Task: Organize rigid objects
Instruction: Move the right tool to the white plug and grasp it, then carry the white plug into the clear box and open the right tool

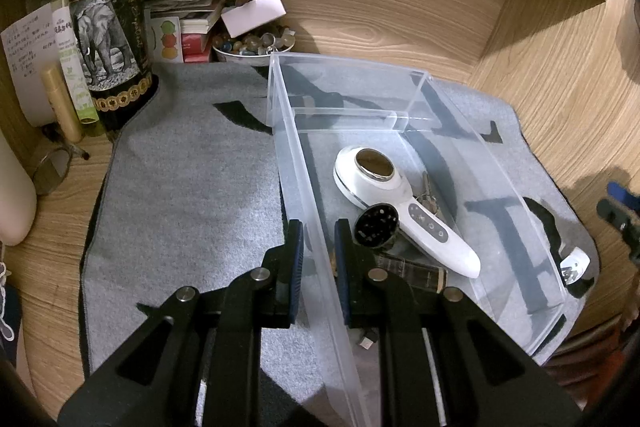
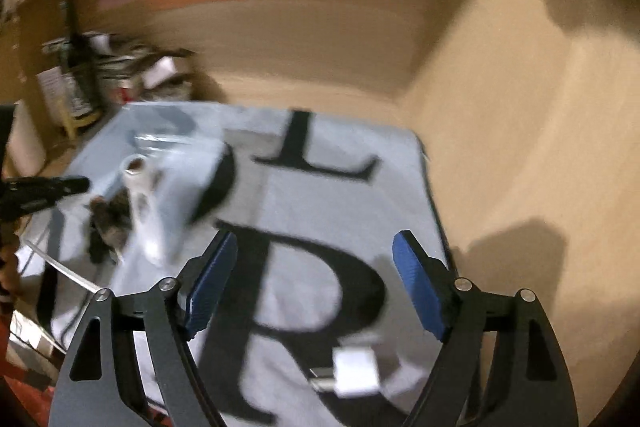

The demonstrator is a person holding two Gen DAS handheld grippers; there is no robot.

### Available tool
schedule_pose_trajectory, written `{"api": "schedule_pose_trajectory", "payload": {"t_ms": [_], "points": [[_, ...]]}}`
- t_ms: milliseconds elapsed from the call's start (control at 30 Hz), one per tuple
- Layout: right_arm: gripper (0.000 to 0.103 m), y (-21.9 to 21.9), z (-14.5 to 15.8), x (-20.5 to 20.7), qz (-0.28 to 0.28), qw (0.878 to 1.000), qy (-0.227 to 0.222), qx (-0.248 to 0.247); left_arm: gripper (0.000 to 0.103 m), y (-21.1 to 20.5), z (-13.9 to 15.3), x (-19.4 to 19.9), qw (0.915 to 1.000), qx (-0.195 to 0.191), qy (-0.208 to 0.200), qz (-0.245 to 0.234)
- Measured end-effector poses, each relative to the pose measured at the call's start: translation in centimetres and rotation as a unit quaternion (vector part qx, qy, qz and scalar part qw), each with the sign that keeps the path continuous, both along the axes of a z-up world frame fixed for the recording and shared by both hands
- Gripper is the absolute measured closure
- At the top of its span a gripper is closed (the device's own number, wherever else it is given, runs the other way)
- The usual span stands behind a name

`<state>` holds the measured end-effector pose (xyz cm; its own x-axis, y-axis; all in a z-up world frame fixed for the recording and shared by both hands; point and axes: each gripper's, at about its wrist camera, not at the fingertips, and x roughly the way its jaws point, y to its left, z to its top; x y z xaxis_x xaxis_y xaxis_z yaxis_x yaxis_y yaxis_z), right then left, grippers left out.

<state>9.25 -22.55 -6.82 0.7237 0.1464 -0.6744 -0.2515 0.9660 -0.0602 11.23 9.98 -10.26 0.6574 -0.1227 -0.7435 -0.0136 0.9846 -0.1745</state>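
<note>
While the left gripper (image 1: 319,247) pinches the bin wall (image 1: 316,227), the right gripper (image 2: 313,283) tilts down, spread.

A home desk nook, wood-panelled: a wine bottle (image 1: 110,23), stacked papers (image 1: 184,1) and a bowl of stones (image 1: 252,45) (upper left of the frame) crowd a grey lettered mat (image 1: 188,187).

Two matte black claws, left (image 1: 318,247) and right (image 2: 314,283), each built of flat angular linkage arms with triangular cut-outs, pinned by round silver screw heads, and tipped with ribbed blue rubber pads (image 2: 210,287) on slim black fingers.
</note>
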Motion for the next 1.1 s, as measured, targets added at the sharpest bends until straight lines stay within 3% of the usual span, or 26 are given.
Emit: {"api": "schedule_pose_trajectory", "payload": {"t_ms": [233,367,500,633,1100], "points": [[0.025,-3.8,-4.2,-0.3,-0.057,0.995,0.068,0.036,0.088,0.0,0.0,0.0,1.0,-0.001,0.0,0.001],[0.026,-4.7,-5.6,-0.5,-0.062,0.993,0.087,0.055,0.088,0.0,0.0,-0.1,1.0,0.0,0.0,0.001],[0.068,-5.3,-6.5,-0.2,-0.045,0.987,0.115,0.099,0.088,0.0,-0.1,-0.1,1.0,0.0,-0.001,0.002],[0.076,-5.0,-5.9,-0.3,-0.044,0.988,0.1,0.109,0.088,0.0,-0.1,-0.1,1.0,0.001,0.0,0.002],[0.076,-1.2,0.1,1.3,0.008,0.995,0.005,0.099,0.088,0.1,-0.1,-0.2,1.0,0.001,-0.001,0.002]]}}
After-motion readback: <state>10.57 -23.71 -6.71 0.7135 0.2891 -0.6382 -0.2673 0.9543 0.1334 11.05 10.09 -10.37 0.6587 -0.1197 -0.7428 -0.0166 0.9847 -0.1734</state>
